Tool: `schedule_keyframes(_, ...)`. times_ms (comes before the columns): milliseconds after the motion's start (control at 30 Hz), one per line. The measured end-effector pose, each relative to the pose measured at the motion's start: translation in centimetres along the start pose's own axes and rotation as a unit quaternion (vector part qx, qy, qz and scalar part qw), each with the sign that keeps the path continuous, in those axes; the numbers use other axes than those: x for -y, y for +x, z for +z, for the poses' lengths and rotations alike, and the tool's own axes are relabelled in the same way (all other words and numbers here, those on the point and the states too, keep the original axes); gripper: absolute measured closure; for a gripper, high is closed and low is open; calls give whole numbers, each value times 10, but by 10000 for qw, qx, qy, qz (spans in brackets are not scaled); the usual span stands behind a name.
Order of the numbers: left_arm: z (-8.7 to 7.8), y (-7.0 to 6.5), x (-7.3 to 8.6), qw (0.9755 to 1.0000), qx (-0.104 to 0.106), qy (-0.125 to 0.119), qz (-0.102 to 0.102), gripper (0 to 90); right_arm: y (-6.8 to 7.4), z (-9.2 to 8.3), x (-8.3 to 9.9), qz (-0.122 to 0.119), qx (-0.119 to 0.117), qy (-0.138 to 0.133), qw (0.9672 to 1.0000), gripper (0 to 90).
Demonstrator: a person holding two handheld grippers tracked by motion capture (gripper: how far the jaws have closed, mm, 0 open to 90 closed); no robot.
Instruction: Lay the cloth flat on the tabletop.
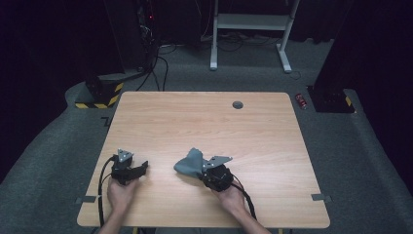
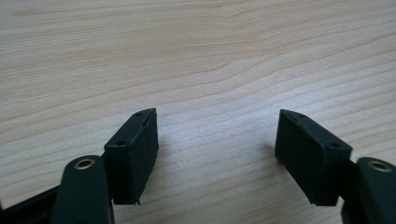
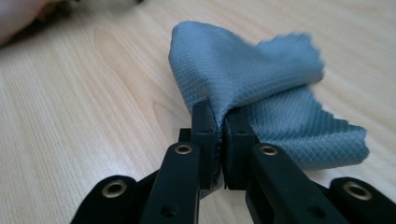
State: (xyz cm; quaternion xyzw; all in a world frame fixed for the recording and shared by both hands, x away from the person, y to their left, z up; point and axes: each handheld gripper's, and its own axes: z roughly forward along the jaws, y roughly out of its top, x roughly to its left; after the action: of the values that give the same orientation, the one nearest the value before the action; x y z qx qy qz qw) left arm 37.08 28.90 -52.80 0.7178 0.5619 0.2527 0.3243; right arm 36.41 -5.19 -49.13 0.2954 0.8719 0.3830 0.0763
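Observation:
A grey-blue cloth (image 1: 189,162) with a fine diamond weave lies bunched on the wooden table (image 1: 204,122), near its front middle. My right gripper (image 1: 200,170) comes at it from the right. In the right gripper view the cloth (image 3: 243,74) rises in a fold from my right gripper (image 3: 220,123), whose jaws pinch a bit of it between the pads. My left gripper (image 1: 144,167) rests low at the front left, apart from the cloth. The left gripper view has my left gripper (image 2: 217,140) open over bare wood, with nothing between its jaws.
A small round grommet (image 1: 237,105) sits in the tabletop near the far edge. Grey tape tabs (image 1: 320,197) mark the table's front corners. Beyond the table are a white desk frame (image 1: 248,22), a red can (image 1: 302,101) on the carpet and a yellow-black striped base (image 1: 100,95).

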Motion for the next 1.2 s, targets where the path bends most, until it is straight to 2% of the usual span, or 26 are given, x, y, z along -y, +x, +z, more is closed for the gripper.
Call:
schedule_keyframes(33,-1,-2,-3,9999,101,117,-8,337,0,2,3,88,-122,66,9999,742)
schedule_keyframes(67,-1,-3,-6,9996,222,173,-14,343,-1,2,4,63,-170,61,9998,725)
schedule_keyframes(100,-2,-6,-8,9993,334,164,-3,348,0,-1,4,66,-188,46,9998,703)
schedule_keyframes(133,-2,-6,-8,9993,334,164,-3,351,0,-1,4,66,-188,46,9998,703)
schedule_keyframes(167,-4,-13,-14,9987,498,117,68,354,-1,-8,4,76,-218,-95,9997,657)
schedule_keyframes(200,-4,-13,-14,9987,498,117,68,358,-1,-8,4,76,-218,-95,9997,657)
schedule_keyframes(267,-5,-24,-24,9971,741,82,172,360,-4,-15,6,98,-210,-217,9995,652)
schedule_keyframes(300,-4,-34,-32,9953,910,79,308,362,-8,-20,8,121,-115,-244,9996,651)
schedule_keyframes(367,-4,-39,-35,9946,976,64,349,367,-11,-22,10,132,-45,-275,9995,653)
schedule_keyframes(467,0,-60,-49,9902,1275,99,552,368,-20,-28,14,295,128,-292,9991,661)
schedule_keyframes(500,5,-74,-57,9875,1393,166,723,373,-26,-30,17,418,300,-240,9984,667)
schedule_keyframes(533,5,-74,-57,9875,1393,166,723,376,-26,-30,17,418,300,-240,9984,667)
schedule_keyframes(567,9,-87,-64,9850,1470,236,866,378,-29,-30,18,477,406,-194,9978,666)
schedule_keyframes(600,9,-87,-64,9850,1470,236,866,378,-29,-30,18,477,406,-194,9978,666)
schedule_keyframes(633,15,-101,-70,9826,1506,317,1038,381,-32,-28,19,498,522,-146,9973,665)
schedule_keyframes(667,15,-101,-70,9826,1506,317,1038,383,-32,-28,19,498,522,-146,9973,665)
schedule_keyframes(733,28,-118,-79,9795,1502,574,1216,382,-35,-23,19,549,638,-78,9964,658)
schedule_keyframes(933,48,-136,-84,9770,1334,961,1360,442,-42,-12,17,640,716,6,9954,654)
schedule_keyframes(967,48,-136,-84,9770,1334,961,1360,478,-42,-12,17,640,716,6,9954,654)
schedule_keyframes(1000,51,-140,-83,9749,1318,1071,1443,534,-44,-10,18,658,652,80,9957,713)
schedule_keyframes(1033,51,-140,-83,9749,1318,1071,1443,577,-44,-10,18,658,652,80,9957,713)
schedule_keyframes(1067,53,-141,-83,9733,1328,1122,1499,577,-45,-9,18,632,593,108,9962,741)
schedule_keyframes(1100,52,-142,-83,9725,1378,1120,1509,671,-44,-6,18,570,516,213,9968,830)
schedule_keyframes(1133,52,-142,-83,9725,1378,1120,1509,715,-44,-6,18,570,516,213,9968,830)
schedule_keyframes(1167,52,-142,-83,9726,1313,1112,1566,774,-43,-5,19,479,478,256,9974,897)
schedule_keyframes(1200,50,-140,-83,9716,1333,1136,1591,815,-42,-5,19,435,470,241,9977,898)
